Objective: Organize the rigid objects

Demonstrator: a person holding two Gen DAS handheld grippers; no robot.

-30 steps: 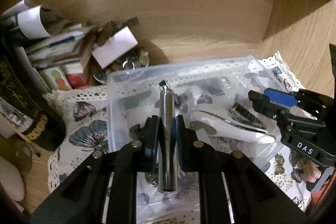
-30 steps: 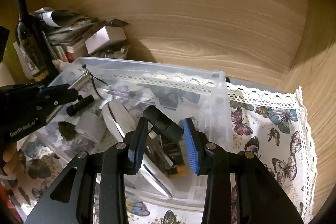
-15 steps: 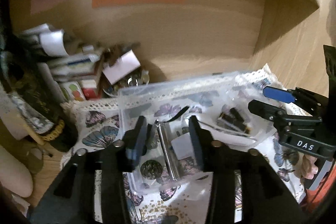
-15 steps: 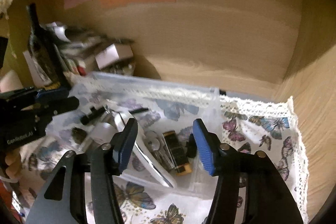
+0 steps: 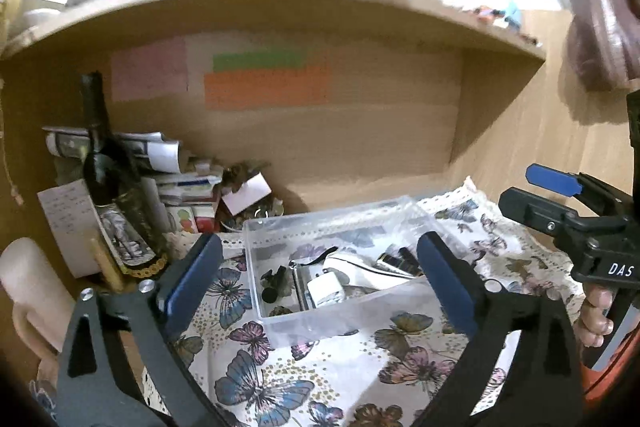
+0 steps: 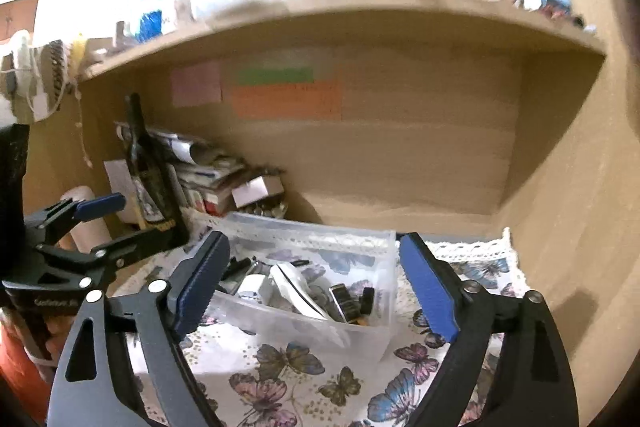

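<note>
A clear plastic bin (image 5: 320,319) sits upright on the butterfly-print cloth, its rim open. Inside it lies a jumble of small rigid items. A white charger block (image 5: 326,289) rests near the front wall, with a slim metal cylinder (image 5: 299,285) lying flat just beside it on its left. A small black cap-like piece (image 5: 270,294) sits further left. A long white curved object (image 6: 296,285) lies tilted across the middle, and dark rectangular pieces with a yellowish edge (image 6: 346,301) lie at the right end, close to the side wall.
</note>
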